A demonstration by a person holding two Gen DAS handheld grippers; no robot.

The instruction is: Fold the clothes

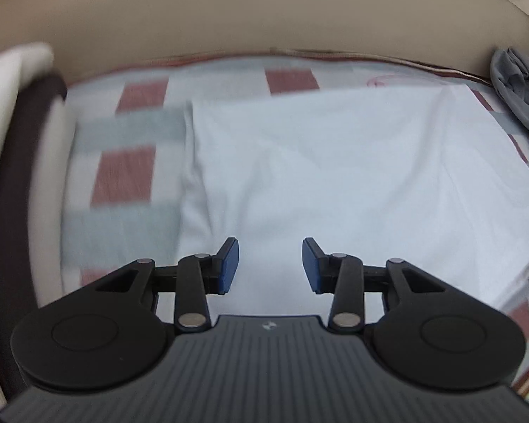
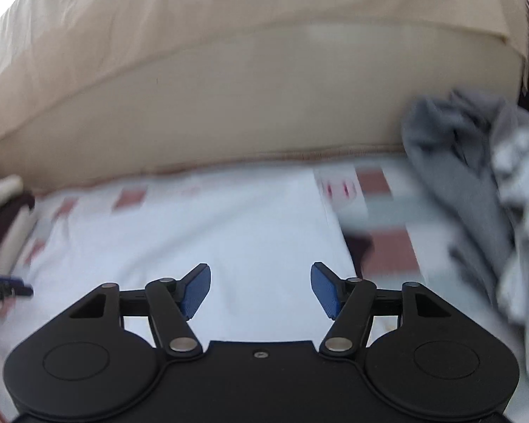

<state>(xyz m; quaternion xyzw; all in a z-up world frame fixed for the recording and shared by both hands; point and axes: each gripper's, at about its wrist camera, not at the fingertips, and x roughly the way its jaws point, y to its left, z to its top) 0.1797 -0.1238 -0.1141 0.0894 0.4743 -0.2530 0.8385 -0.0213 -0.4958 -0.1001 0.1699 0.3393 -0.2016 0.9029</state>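
Note:
A white garment [image 1: 335, 162] lies folded flat on a checked red, grey and white sheet [image 1: 123, 176]; its folded left edge runs down the middle left of the left wrist view. My left gripper [image 1: 269, 264] hovers over its near part, open, with nothing between the blue pads [image 1: 229, 264]. In the right wrist view the same white garment [image 2: 201, 232] spreads below my right gripper [image 2: 261, 289], which stands open and holds nothing. Its right edge ends near the checked sheet [image 2: 388, 246].
A crumpled pile of grey clothes [image 2: 476, 183] lies at the right, also seen as grey clothes [image 1: 518, 95] at the far right of the left view. A beige cushioned back [image 2: 229, 88] rises behind the sheet. A dark and white edge [image 1: 14, 176] borders the left.

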